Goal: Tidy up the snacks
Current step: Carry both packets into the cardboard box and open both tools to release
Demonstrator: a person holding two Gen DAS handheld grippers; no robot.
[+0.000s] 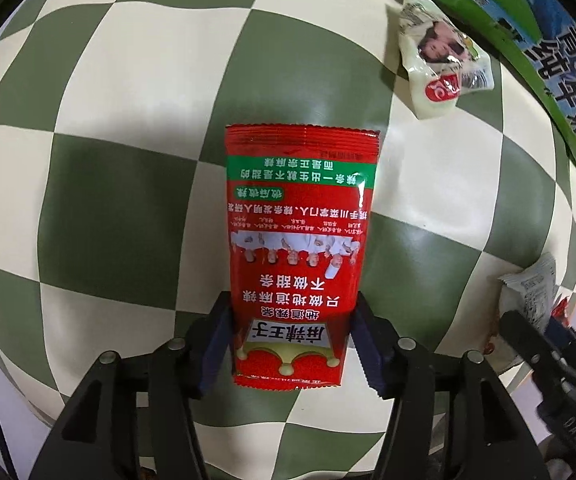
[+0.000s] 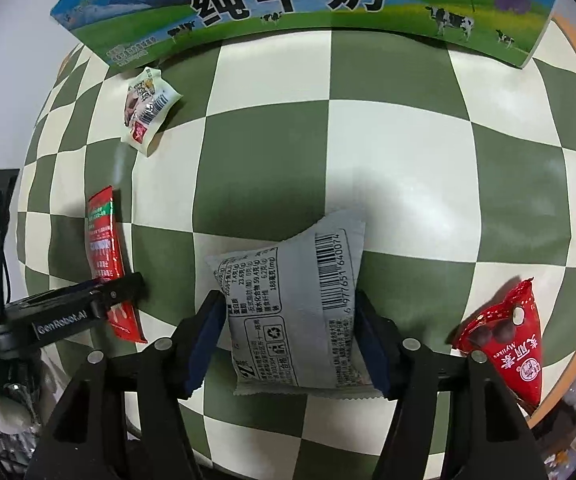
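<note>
Here the left gripper (image 1: 292, 344) points steeply down at the bench (image 1: 127, 184), and its jaws are clamped on the lower end of a red snack packet (image 1: 300, 248). The packet's long axis runs from 6 to 12 o'clock in the left wrist view, with its crimped end away from the jaws, and its Chinese print reads upside down. At 1 o'clock lies a small white snack pouch (image 1: 436, 56) with a red label, close to a milk carton (image 1: 544, 60).

The right gripper (image 2: 290, 340) also points steeply down. A grey snack pack (image 2: 292, 312) sits between its jaws, back side up, showing a barcode, a nutrition table and a recycling mark; I cannot tell whether the pads press it. Its long axis runs from 6 to 12 o'clock. At 4 o'clock lies a red cone-shaped packet (image 2: 508, 344) printed "Mylikes". At 12 o'clock the carton shows "纯牛奶" and cows. At 8 o'clock the left gripper's body reads "GenRobot.AI".
</note>
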